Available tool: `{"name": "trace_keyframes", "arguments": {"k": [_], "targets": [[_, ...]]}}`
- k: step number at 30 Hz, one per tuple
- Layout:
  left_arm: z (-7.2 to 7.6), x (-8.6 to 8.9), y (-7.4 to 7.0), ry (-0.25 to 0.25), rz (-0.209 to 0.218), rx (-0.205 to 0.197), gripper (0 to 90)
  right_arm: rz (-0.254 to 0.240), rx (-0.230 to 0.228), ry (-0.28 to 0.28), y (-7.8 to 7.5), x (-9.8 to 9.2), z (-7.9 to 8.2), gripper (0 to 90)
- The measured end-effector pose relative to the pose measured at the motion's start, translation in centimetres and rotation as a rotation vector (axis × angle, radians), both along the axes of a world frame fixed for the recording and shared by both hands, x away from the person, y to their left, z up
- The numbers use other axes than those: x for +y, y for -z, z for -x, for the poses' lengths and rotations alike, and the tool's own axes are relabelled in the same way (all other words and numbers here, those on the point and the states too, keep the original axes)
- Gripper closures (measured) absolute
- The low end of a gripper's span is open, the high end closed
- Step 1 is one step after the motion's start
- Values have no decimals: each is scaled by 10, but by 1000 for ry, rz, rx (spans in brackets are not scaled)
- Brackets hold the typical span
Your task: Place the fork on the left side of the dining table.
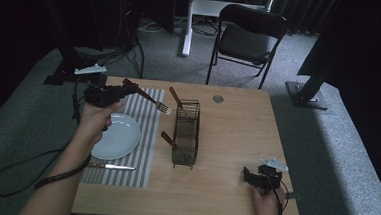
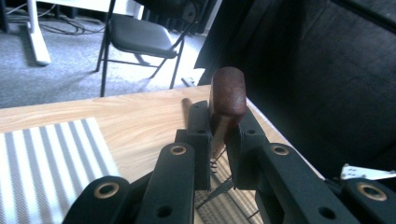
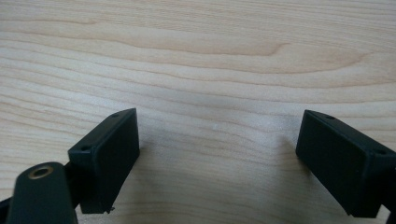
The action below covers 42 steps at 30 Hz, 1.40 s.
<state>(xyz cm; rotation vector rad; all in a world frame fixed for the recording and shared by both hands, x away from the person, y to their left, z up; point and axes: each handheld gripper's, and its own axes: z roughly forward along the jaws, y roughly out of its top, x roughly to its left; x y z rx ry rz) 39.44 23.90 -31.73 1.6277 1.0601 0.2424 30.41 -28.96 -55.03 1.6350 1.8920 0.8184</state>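
Note:
My left gripper (image 1: 125, 90) hovers over the far end of a striped placemat (image 1: 141, 134) and is shut on the brown wooden handle of a fork (image 1: 162, 107). The fork's tines point right toward a wire basket (image 1: 186, 132). In the left gripper view the jaws (image 2: 219, 126) clamp the fork's handle (image 2: 227, 91), which stands up between them. My right gripper (image 1: 254, 177) rests low at the table's near right, and it stands open (image 3: 217, 154) over bare wood with nothing between the jaws.
A pale plate (image 1: 119, 138) lies on the placemat with a knife (image 1: 110, 167) in front of it. The basket holds wooden-handled utensils (image 1: 176, 100). A small grey disc (image 1: 218, 98) is set into the table's far edge. A black chair (image 1: 248, 36) stands beyond the table.

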Motion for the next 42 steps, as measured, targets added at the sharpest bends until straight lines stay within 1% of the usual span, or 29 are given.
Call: {"name": "trace_keyframes", "arguments": {"k": [2, 9, 14, 17, 20, 22, 26, 28, 30, 33, 34, 36, 37, 40, 42], "targets": [[-3, 4, 2, -9, -3, 6, 806, 0, -1, 0, 0, 0, 0, 130], [-12, 20, 12, -75, 7, 29, 806, 0, 1, 0, 0, 0, 0, 130], [-17, 33, 21, -116, 30, 52, 806, 0, 1, 0, 0, 0, 0, 130], [-20, 39, 30, -137, 32, 69, 806, 0, 1, 0, 0, 0, 0, 130], [-22, 44, 41, -155, 24, 80, 806, 1, 1, 0, 0, 0, 0, 131], [-25, 47, 48, -160, 21, 98, 806, 1, 1, 0, 0, 0, 0, 131], [-31, 53, 58, -184, 15, 112, 806, 1, 1, 0, 0, 0, 0, 131], [-35, 57, 64, -184, 26, 109, 806, 1, 1, 0, 0, 0, 0, 130], [-36, 61, 71, -199, 30, 105, 806, 1, 1, 0, 0, 0, 0, 130], [-38, 67, 82, -223, 48, 123, 806, 1, 1, 0, 0, 0, 0, 130], [-40, 69, 85, -224, 56, 138, 806, 1, 1, 0, 0, 0, 0, 131], [-43, 71, 90, -243, 46, 140, 806, 1, 1, 0, 0, 0, 0, 130], [-45, 72, 92, -239, 44, 150, 806, 1, 1, 0, 0, 0, 0, 130], [-52, 73, 98, -251, 50, 171, 806, 1, 1, 0, 0, 0, 0, 130], [-56, 72, 104, -258, 48, 177, 806, 1, 1, 0, 0, 0, 0, 130]]}}
